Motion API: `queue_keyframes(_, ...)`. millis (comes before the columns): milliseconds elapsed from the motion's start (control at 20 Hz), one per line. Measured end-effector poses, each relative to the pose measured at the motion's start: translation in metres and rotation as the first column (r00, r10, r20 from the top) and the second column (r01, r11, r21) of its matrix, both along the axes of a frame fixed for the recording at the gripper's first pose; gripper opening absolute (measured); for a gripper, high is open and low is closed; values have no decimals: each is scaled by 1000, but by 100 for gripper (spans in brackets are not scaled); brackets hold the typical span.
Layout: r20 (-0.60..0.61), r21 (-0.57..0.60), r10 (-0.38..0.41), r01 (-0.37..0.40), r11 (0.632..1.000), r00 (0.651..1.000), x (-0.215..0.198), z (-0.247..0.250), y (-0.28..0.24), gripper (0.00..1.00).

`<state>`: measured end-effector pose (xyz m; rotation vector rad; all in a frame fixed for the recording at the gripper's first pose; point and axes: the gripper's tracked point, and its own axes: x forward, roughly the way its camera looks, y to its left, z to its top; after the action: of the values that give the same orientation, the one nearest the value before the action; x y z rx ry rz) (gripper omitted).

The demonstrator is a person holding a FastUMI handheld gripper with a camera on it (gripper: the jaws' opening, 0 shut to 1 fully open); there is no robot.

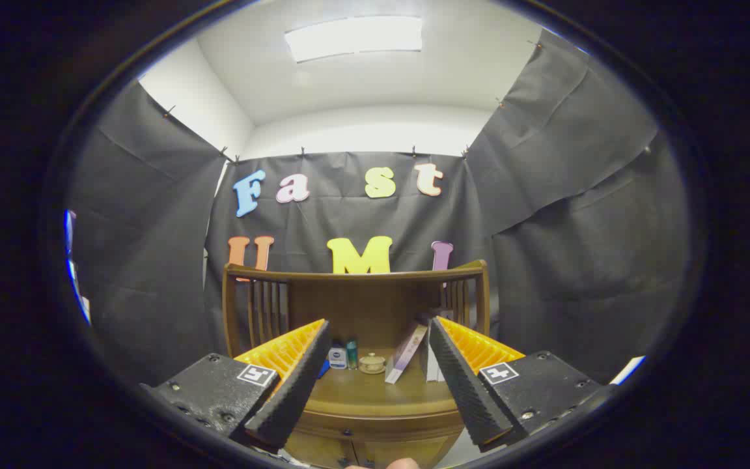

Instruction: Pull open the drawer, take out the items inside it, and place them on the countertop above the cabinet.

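**Drawer not yet opened: fingers are standing wide apart in front of the cabinet**

The gripper (378,332) is hovering in front of a wooden cabinet (375,430), and its two fingers are released, spread far from each other, with nothing between them. Between the fingers and a little beyond them the countertop (375,391) is lying, with a curved wooden railing (355,273) behind it. Some small things are already standing there: a small white box (337,357) and a small teal bottle (351,354) close to the left finger, a little lidded pot (372,363) in the middle, and a leaning flat box (406,354) close to the right finger.

The drawer front (362,425) is sitting below the fingertips, under the edge of the countertop, and it is looking closed. Small dark knobs (347,432) are showing on the fronts below; I cannot tell surely which knob belongs to the drawer. What is lying inside is hidden.

In my judgement the drawer is stiff and solid wood, probably sliding with some friction, so the good place for holding is the knob, with the fingers closing on both its sides and pulling straight outward. The knob is small and smooth, so it may be slipping out if the grip is shallow. How the hidden items will handle cannot be judged yet.
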<state>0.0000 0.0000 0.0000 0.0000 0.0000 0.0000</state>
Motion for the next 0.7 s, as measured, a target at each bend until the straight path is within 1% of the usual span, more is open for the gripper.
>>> queue_keyframes(200, -1, -28, 2, -2, 1000, 1000, -5, 5, 5, 99)
queue_keyframes(350, 15, -26, 24, -23, 999, 1000, -8, 9, 17, 99)
queue_keyframes(700, -14, -27, 51, -51, 998, 999, -4, -8, 31, 99)
